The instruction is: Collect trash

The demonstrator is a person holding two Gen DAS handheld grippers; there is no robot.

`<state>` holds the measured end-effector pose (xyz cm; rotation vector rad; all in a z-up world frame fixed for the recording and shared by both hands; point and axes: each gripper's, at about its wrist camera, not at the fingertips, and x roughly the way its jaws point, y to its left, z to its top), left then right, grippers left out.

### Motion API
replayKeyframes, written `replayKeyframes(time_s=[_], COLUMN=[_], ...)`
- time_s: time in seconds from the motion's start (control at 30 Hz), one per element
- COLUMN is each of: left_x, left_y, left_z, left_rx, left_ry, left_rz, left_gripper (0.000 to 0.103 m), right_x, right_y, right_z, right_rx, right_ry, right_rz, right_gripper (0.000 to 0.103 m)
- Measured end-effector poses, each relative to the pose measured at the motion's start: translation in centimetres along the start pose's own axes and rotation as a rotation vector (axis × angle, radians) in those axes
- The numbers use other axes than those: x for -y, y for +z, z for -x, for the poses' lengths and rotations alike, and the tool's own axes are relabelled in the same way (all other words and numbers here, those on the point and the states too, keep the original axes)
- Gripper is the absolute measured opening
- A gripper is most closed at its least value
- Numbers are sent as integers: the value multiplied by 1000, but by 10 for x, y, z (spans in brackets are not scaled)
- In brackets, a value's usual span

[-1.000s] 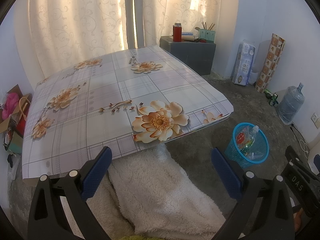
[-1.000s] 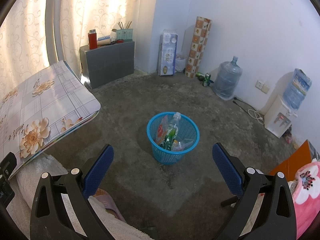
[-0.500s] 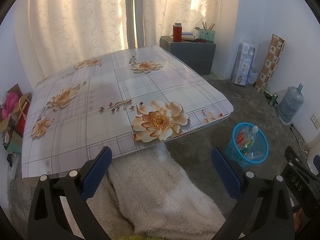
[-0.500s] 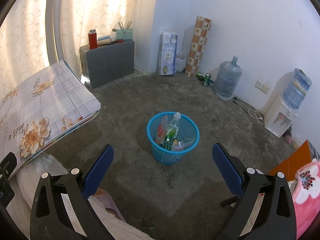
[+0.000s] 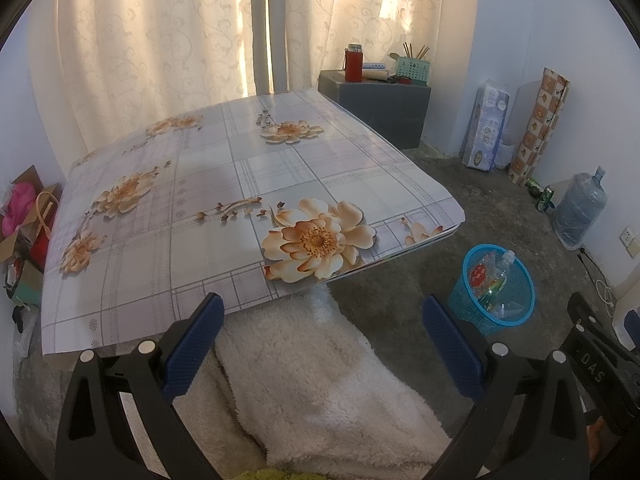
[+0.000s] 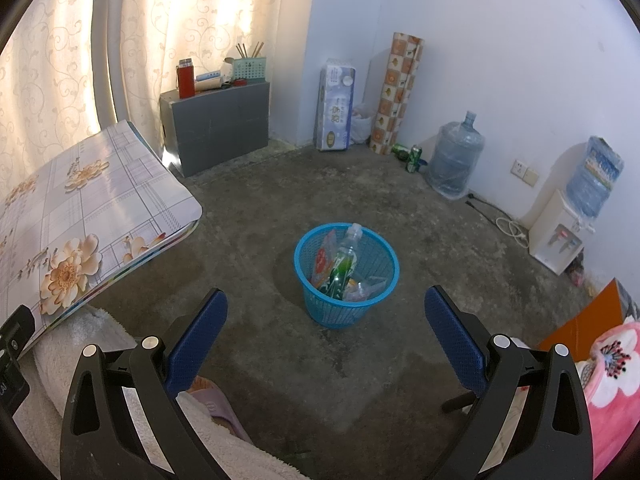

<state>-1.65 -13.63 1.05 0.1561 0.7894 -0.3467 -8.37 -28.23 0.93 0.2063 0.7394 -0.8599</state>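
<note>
A blue mesh trash basket (image 6: 378, 304) stands on the concrete floor and holds a plastic bottle (image 6: 345, 261), a red wrapper (image 6: 323, 257) and other scraps. It also shows in the left wrist view (image 5: 464, 302), right of the table. My right gripper (image 6: 326, 334) is open and empty, held above the floor just in front of the basket. My left gripper (image 5: 320, 340) is open and empty, over a white fluffy blanket (image 5: 320, 380) at the near edge of the low table (image 5: 180, 200), whose floral cloth carries nothing.
A grey cabinet (image 6: 218, 128) with a red flask (image 6: 186, 80) stands by the curtains. A tissue pack (image 6: 335, 106), a patterned roll (image 6: 394, 96), green cans (image 6: 412, 156), a water jug (image 6: 454, 160) and a dispenser (image 6: 560, 236) line the wall. Bags (image 5: 24, 216) lie left of the table.
</note>
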Motion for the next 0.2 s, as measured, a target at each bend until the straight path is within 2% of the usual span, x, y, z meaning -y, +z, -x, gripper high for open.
replayKeyframes(time_s=[0.2], left_x=[-1], left_y=[0], left_z=[0], left_rx=[-1], left_ry=[1], left_rz=[1], left_gripper=[97], right_x=[0], right_y=[0], right_z=[0], right_rx=[0], right_ry=[0], right_rz=[0], right_gripper=[95])
